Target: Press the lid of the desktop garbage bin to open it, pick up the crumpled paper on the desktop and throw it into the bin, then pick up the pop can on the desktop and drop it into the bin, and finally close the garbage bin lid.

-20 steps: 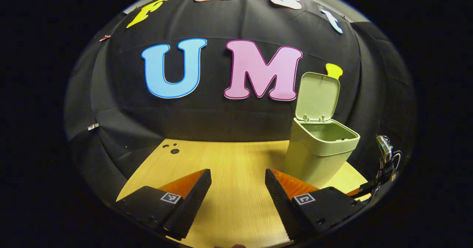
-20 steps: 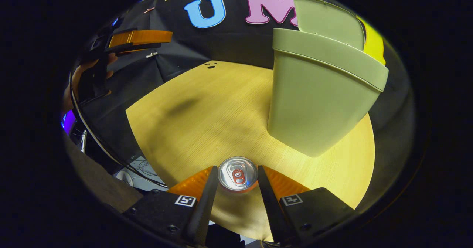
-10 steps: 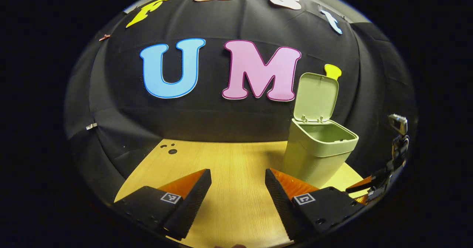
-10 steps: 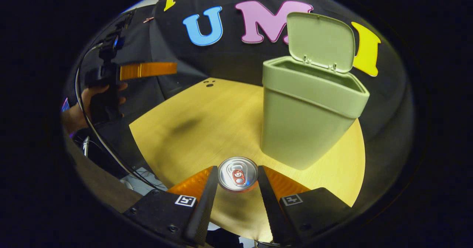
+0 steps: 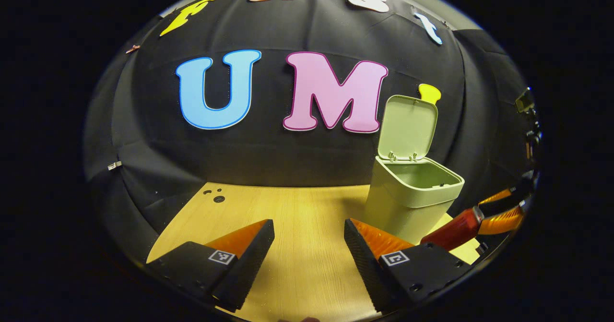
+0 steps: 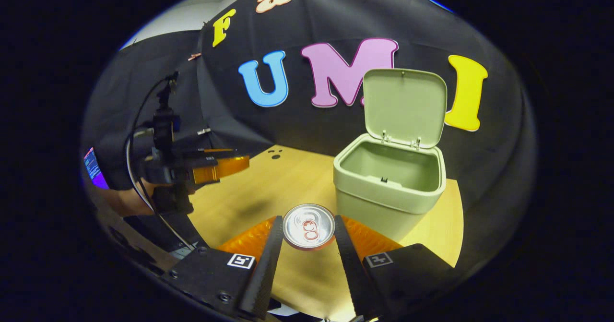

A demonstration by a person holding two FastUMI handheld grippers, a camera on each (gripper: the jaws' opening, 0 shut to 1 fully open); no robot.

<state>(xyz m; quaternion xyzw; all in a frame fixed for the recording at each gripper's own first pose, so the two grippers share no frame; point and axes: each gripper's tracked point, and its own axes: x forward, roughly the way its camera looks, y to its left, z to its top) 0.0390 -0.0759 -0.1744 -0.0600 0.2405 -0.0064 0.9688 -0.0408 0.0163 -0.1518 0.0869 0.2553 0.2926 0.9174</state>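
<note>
Clearly, the relation that mattered was between the pop can [image 6: 308, 226] and the open mouth of the garbage bin [image 6: 383, 202]. The can was held between the two fingers of the right gripper [image 6: 307, 245], both of which pressed on its sides. In the right gripper view its silver top, with the pull tab, faced the camera, so its long axis was judged to run along the gripper's own line of sight, pointing forward and away from the hand.

From the can, the bin lay ahead and a little to the right, its rim seen from slightly above and its inside visible. The lid [image 6: 404, 106] stood upright behind the opening, hinged at the far edge, so the near side of the mouth was unobstructed. The can was seen apart from the bin, not yet over it, above the wooden desktop [image 6: 268, 187].

In the left gripper view the can [image 5: 454, 231] appeared as a red cylinder, tilted, just beside the bin [image 5: 407, 207] at the right. The left gripper [image 5: 309, 245] was spread with nothing between its fingers, well apart from the bin, over the desktop [image 5: 297, 216]; the right hand was plainly the nearer one.

It was judged that the can needed to be carried forward and rightward until it hung over the opening, then released.
</note>
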